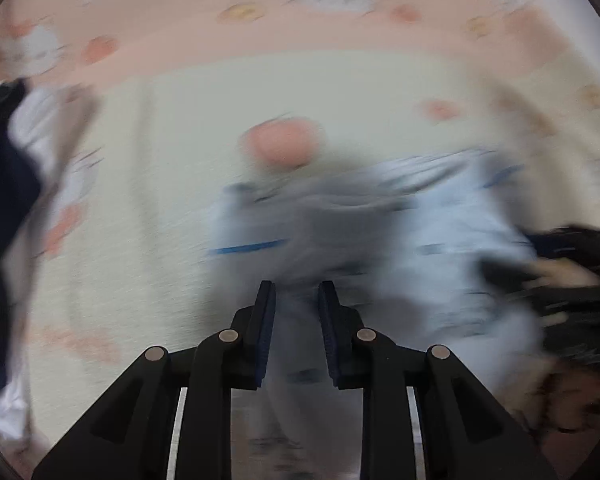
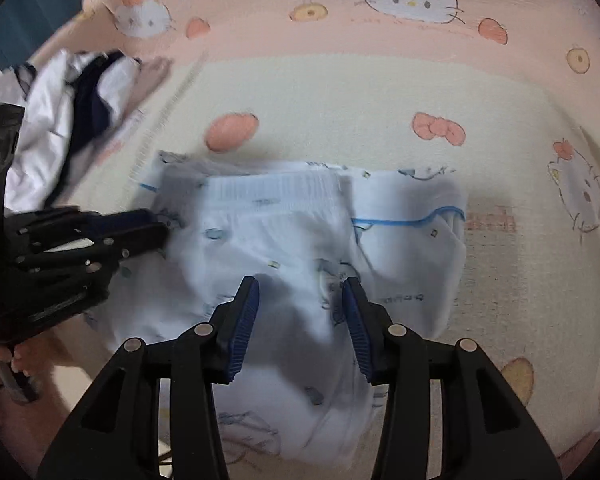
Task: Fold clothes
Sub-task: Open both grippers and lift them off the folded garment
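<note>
Right hand-held gripper (image 2: 300,284) hung over the pale blue printed garment (image 2: 284,232), its fingers spread with cloth beneath them and no clear pinch. Left hand-held gripper (image 2: 162,224) reached in from the left, tips at the garment's left edge; in its own blurred view (image 1: 297,286) the fingers stood slightly apart, and whether they nipped fabric could not be told. That garment lay partly folded on the pink cat-print bedsheet (image 2: 340,92). At far left lay a white-and-navy clothes heap (image 2: 72,120).

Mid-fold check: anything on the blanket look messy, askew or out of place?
Nothing damaged or spilled. The pale blue garment lies rumpled, its blue-trimmed layers uneven. A loose white and navy clothes heap sits crumpled at the blanket's left edge.
</note>
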Available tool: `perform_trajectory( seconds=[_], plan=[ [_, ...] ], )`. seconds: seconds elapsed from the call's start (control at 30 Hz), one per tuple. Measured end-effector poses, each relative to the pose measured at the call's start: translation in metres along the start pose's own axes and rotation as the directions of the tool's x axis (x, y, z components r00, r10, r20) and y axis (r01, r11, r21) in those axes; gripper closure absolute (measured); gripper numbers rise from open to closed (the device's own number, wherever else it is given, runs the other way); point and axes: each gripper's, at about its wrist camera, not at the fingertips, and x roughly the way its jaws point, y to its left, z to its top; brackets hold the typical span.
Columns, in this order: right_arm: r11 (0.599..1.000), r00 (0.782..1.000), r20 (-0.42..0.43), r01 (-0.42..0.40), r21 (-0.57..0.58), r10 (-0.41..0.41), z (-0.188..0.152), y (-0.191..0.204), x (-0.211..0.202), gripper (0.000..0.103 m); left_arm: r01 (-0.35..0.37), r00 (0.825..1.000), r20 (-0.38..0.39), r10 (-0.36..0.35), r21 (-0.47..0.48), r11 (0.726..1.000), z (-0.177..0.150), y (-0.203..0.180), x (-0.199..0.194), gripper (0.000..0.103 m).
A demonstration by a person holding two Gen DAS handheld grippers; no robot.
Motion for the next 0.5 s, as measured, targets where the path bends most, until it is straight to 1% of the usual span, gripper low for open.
perform_trajectory(
  seconds=[0.07, 0.1, 0.13, 0.2, 0.23, 0.3, 0.33, 0.4, 0.43, 0.5],
  plan=[
    [0.998, 1.0, 0.012, -0.008, 0.065, 0.008, -0.001, -0.014, -0.016, 0.059, 0.007, 1.0, 0.022, -0.005, -0.065, 0.998, 0.001, 0.015, -0.012, 0.075],
    [0.993, 0.999, 0.035, -0.029, 0.116, 0.025, -0.003, -0.025, -0.03, 0.059, 0.01, 0.999, 0.052, -0.006, -0.075, 0.997, 0.0, 0.019, -0.021, 0.075],
    [0.986, 0.998, 0.051, -0.036, 0.16, 0.028, -0.006, -0.035, -0.04, 0.059, 0.036, 0.997, 0.076, -0.03, -0.077, 0.996, -0.001, 0.02, -0.029, 0.075],
    [0.976, 0.999, 0.051, -0.026, 0.215, 0.016, -0.013, -0.052, -0.047, 0.059, 0.139, 0.985, 0.111, -0.132, -0.06, 0.988, -0.005, 0.015, -0.04, 0.075],
    [0.974, 0.999, 0.041, -0.023, 0.225, 0.014, -0.014, -0.055, -0.044, 0.059, 0.175, 0.979, 0.113, -0.169, -0.042, 0.984, -0.006, 0.007, -0.042, 0.075],
    [0.978, 1.0, -0.006, -0.026, 0.208, 0.028, -0.017, -0.053, -0.033, 0.059, 0.213, 0.973, 0.084, -0.213, 0.013, 0.977, -0.01, -0.018, -0.033, 0.075],
    [0.98, 0.999, -0.022, -0.034, 0.195, 0.039, -0.018, -0.049, -0.029, 0.059, 0.209, 0.975, 0.065, -0.212, 0.038, 0.977, -0.011, -0.027, -0.027, 0.075],
    [0.989, 0.997, -0.037, -0.056, 0.136, 0.062, -0.016, -0.03, -0.019, 0.059, 0.142, 0.989, 0.029, -0.145, 0.077, 0.987, -0.014, -0.034, -0.012, 0.075],
    [0.995, 0.998, -0.046, -0.046, 0.091, 0.05, -0.015, -0.019, -0.013, 0.059, 0.091, 0.995, 0.03, -0.094, 0.077, 0.993, -0.013, -0.031, -0.012, 0.076],
    [1.0, 0.998, -0.061, 0.025, 0.011, -0.024, -0.014, -0.005, -0.002, 0.059, -0.012, 0.999, 0.033, 0.009, 0.078, 0.997, -0.012, -0.025, -0.012, 0.076]
  ],
)
